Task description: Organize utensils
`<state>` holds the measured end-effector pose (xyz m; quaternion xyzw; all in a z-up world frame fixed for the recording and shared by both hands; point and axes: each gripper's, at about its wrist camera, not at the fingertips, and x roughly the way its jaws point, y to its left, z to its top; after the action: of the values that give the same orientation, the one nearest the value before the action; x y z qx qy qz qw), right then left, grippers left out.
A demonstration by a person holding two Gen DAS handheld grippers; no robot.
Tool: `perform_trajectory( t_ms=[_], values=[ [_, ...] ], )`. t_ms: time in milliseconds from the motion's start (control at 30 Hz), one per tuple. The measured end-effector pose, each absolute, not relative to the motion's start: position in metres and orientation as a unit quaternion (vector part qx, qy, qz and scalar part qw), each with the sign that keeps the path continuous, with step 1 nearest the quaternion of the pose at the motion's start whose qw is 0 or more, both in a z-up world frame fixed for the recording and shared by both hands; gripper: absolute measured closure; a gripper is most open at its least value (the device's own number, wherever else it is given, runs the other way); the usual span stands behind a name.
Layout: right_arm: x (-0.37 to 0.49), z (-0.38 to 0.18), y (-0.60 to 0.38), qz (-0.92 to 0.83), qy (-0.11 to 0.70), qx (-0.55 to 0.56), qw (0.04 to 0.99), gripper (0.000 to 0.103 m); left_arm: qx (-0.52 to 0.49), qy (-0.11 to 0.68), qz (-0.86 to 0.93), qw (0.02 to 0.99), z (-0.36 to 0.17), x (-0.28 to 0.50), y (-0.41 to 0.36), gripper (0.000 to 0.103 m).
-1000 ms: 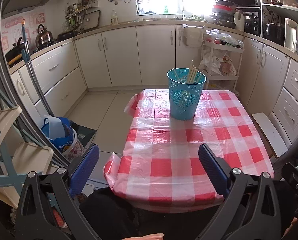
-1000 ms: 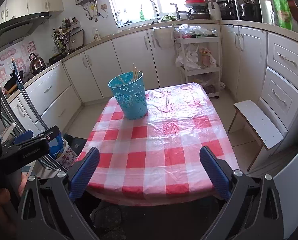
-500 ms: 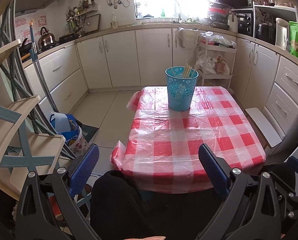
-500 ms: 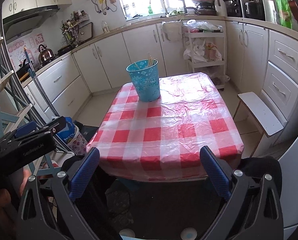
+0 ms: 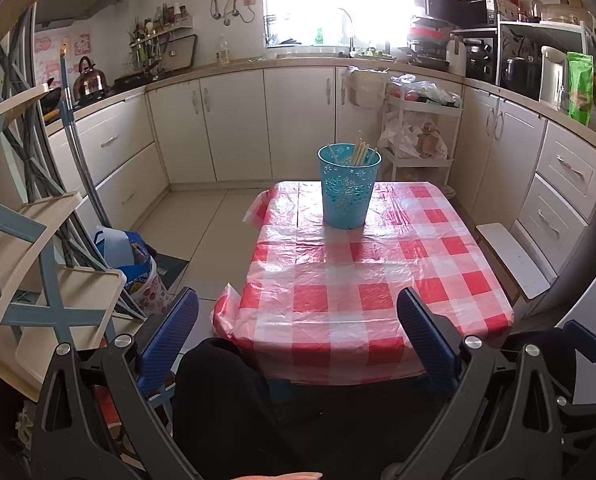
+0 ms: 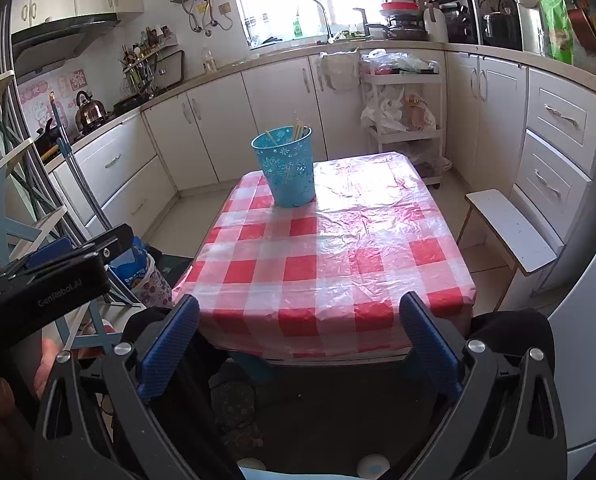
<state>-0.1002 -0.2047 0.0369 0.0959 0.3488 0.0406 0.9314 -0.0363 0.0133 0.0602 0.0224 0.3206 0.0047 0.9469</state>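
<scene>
Table (image 5: 378,280): one, wearing a shiny, crinkly plastic cloth with red and white squares; lots of bare room showing in front of the bucket, right up to the near edge.
Bucket (image 5: 349,186): one, blue, round, sitting near the far edge of the table.
Chopsticks (image 5: 360,152): thin pale sticks standing inside the bucket; too small to count.
Left gripper (image 5: 298,336): hanging before the near table edge, blue pads spread wide, holding nothing.
Right gripper (image 6: 298,340): same, wide apart, carrying nothing.
</scene>
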Motion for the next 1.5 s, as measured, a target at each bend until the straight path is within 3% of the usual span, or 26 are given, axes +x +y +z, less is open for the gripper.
perform_trajectory(
  t_ms=[800,1500],
  values=[
    [-0.137,0.098,-0.214,0.043,0.278,0.108,0.953,0.007,-0.006,0.297,-0.001,0.955,0.09,-0.072,0.011,0.008],
    [-0.147,0.098,-0.197,0.057,0.28,0.096,0.953,0.007,-0.01,0.318,0.001,0.948,0.082,-0.081,0.018,0.008]
  ],
)
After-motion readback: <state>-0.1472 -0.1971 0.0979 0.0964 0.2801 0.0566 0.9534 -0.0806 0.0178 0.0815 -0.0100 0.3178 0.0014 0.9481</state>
